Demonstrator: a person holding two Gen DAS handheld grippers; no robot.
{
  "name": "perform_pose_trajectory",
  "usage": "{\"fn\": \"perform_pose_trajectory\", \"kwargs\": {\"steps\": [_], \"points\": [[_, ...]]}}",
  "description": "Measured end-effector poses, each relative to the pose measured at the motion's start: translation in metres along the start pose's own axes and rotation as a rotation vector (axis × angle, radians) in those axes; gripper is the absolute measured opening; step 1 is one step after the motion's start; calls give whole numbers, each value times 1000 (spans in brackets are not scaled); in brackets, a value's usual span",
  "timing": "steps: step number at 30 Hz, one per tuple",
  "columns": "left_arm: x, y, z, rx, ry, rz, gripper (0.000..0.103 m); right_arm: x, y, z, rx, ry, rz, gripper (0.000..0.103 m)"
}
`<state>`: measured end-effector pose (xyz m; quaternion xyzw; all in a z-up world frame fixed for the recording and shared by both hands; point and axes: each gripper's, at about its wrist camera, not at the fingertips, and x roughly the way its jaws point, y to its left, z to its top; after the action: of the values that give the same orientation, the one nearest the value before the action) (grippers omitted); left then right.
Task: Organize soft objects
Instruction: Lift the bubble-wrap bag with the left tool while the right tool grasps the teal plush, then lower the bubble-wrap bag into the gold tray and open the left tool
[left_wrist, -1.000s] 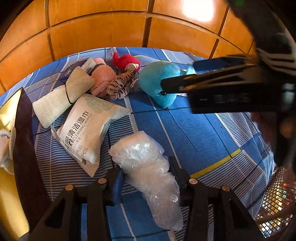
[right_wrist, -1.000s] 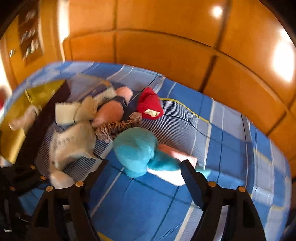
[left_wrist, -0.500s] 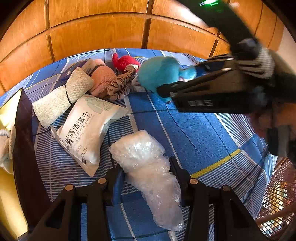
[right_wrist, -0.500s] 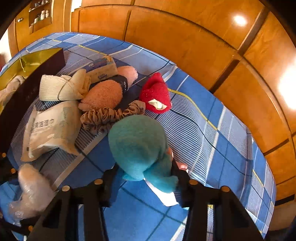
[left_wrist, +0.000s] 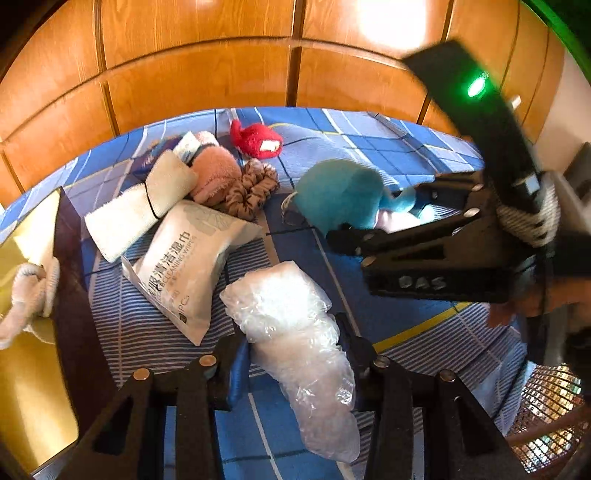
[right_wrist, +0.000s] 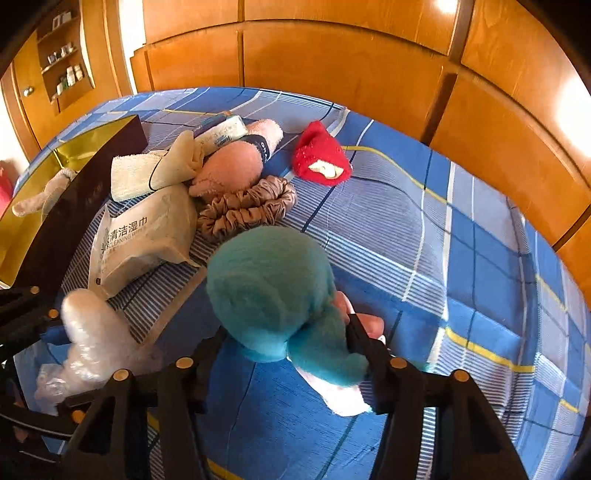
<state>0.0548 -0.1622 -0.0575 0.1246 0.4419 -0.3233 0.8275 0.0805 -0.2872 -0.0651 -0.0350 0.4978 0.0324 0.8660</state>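
White wipes pack (left_wrist: 181, 266) reads "CLEANING WIPES"; black right gripper (left_wrist: 369, 229) marked "DAS".

A bed (right_wrist: 461, 229) with a blue plaid sheet, crossed by white and yellow lines, fills the lower part of both views. Behind it stands a wall of glossy orange-brown wood panels (left_wrist: 207, 74) with dark seams, catching bright patches of light (left_wrist: 384, 22). At far left a recessed shelf (right_wrist: 66, 74) holds small bottles. A woven basket (left_wrist: 546, 413) sits low at right.
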Motion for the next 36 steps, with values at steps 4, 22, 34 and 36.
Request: {"fn": "perform_pose_trajectory", "kwargs": {"steps": [4,22,34,36], "points": [[-15,-3,2,4,-27,1,42,5,4,-2,-21,-8,-31,60],[-86,33,9,-113,-163,70,42,6,17,-9,-83,-50,-103,57],[-111,80,1,-221,-211,122,42,4,21,-12,-104,-69,-122,56],[-115,99,0,-277,-206,109,42,4,20,-11,-105,-69,-123,56]]}}
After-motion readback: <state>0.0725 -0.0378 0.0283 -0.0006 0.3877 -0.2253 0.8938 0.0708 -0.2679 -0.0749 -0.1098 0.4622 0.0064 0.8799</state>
